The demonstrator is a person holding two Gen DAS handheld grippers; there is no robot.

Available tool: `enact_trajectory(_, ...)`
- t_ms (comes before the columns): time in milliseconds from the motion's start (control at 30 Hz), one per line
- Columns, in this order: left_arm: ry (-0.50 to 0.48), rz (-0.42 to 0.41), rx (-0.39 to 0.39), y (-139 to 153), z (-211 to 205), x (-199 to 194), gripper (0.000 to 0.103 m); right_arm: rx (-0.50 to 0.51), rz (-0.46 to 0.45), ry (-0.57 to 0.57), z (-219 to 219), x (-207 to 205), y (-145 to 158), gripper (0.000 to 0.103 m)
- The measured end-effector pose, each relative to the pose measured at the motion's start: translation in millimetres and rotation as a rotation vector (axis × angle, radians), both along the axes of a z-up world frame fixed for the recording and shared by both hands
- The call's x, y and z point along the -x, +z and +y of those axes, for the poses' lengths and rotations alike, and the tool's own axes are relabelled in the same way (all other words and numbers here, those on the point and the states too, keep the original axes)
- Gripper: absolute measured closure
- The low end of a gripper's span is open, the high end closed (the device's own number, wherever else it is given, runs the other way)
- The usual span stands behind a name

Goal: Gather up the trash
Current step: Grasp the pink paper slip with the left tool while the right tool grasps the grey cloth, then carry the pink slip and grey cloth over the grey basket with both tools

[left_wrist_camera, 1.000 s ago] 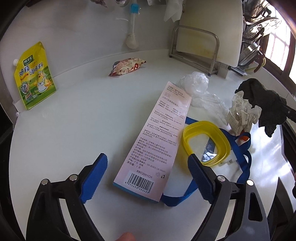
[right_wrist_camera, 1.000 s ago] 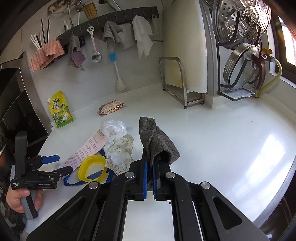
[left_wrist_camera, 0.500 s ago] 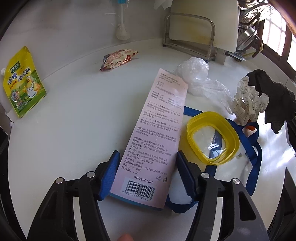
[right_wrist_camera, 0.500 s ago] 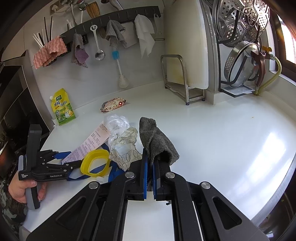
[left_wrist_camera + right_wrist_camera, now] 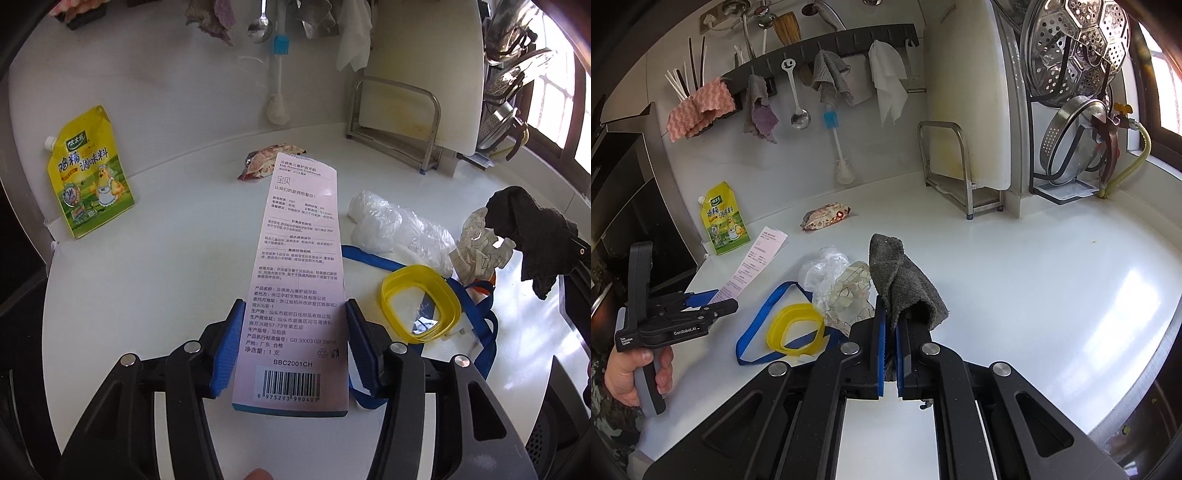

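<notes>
A: Status on the white countertop (image 5: pixel 1015 280)?
B: Pink toothbrush package (image 5: pixel 300 280) is being clamped by the left gripper (image 5: pixel 293 341), raised off the surface. Grey rag (image 5: pixel 903 284) is being pinched in the right gripper (image 5: pixel 890 350). Yellow ring (image 5: pixel 421 304) is lying beside.

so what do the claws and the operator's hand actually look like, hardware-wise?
Both claws, left and right, share one build: black linkage arms with silver pivot bolts, and blue ribbed pads on the fingers. The left unit's side carries white "GenRobot.AI" lettering above a grey grip. The bare hand comes out of a camouflage sleeve. No cables visible.
</notes>
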State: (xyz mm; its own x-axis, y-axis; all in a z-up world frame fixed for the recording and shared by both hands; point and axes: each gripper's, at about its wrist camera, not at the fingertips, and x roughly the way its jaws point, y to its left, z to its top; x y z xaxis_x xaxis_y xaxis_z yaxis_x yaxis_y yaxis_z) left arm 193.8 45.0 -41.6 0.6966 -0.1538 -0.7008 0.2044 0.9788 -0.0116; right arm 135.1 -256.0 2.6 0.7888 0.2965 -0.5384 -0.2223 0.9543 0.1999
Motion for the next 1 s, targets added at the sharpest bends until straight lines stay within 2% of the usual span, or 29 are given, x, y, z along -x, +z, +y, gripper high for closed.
enact_trajectory(333, -0.010, -0.033, -0.005, 18, -8, 40, 0.051, 0.001, -0.027, 0.011, 6, 19, 19, 0.099)
enact_trajectory(667, -0.026, -0.061, 0.028, 38, -17, 86, 0.051, 0.008, -0.068, 0.021, 7, 53, 46, 0.099)
enact_trajectory(1000, -0.041, -0.084, 0.040, 44, -27, 141, 0.051, -0.004, -0.058, 0.043, 14, 111, 37, 0.099)
